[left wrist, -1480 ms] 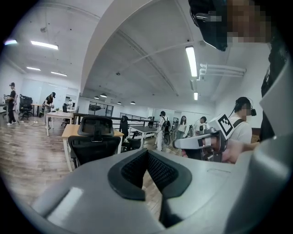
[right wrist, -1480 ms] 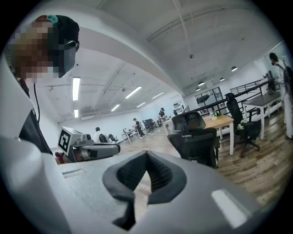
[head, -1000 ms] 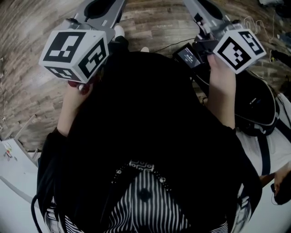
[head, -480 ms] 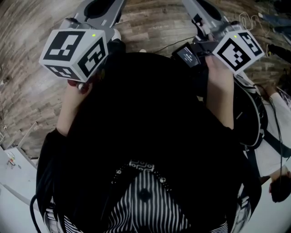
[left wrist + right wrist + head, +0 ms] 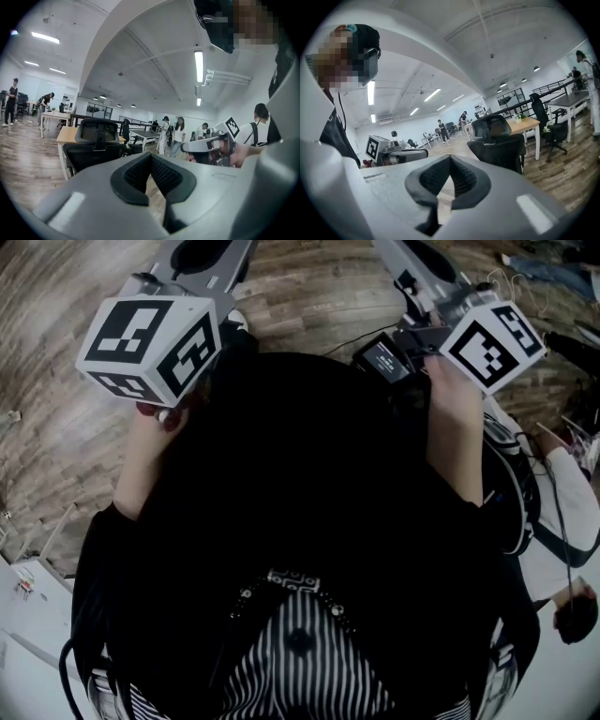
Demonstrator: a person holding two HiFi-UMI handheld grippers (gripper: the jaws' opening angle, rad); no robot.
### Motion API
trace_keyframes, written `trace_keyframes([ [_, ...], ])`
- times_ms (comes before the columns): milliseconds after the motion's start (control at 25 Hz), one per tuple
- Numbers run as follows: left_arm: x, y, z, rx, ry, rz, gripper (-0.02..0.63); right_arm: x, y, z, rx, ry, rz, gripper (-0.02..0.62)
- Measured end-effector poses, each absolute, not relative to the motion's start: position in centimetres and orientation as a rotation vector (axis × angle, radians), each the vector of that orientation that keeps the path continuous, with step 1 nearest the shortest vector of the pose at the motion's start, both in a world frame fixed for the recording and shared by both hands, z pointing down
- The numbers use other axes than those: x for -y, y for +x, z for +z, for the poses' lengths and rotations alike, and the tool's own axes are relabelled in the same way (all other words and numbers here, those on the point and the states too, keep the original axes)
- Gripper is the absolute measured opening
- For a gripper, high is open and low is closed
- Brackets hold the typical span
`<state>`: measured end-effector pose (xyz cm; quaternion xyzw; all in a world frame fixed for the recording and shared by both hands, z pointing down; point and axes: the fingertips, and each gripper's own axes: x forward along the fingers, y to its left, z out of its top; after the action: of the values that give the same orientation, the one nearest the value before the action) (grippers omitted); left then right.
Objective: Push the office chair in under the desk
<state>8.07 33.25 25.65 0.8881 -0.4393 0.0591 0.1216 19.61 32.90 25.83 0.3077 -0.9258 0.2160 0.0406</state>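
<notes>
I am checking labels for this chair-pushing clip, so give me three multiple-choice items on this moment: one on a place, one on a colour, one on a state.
1. In the left gripper view, the office chair stands:
A. left of the fingers
B. right of them
C. between them

2. The top of the desk behind that chair is:
A. red
B. light wood
C. green

3. The left gripper and the right gripper are:
A. wide open
B. shut on the chair
C. shut, holding nothing

Answers:
1 A: the chair shows left of the closed fingers, apart from them.
2 B: a pale wooden top shows beside the chair.
3 C: each gripper view shows its fingers together with nothing between them.
</notes>
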Motion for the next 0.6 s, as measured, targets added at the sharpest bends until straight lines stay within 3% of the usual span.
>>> trace_keyframes([
  [440,-15.1,-4.1,30.7,1.222,2.520,0.154,0.003,-14.3,7.7,29.5,2.738,0.950,0.665,-0.002],
  [600,-12.8,-6.1,30.0,1.215,2.521,0.142,0.003,-12.2,5.4,28.7,2.729,0.951,0.653,-0.002],
])
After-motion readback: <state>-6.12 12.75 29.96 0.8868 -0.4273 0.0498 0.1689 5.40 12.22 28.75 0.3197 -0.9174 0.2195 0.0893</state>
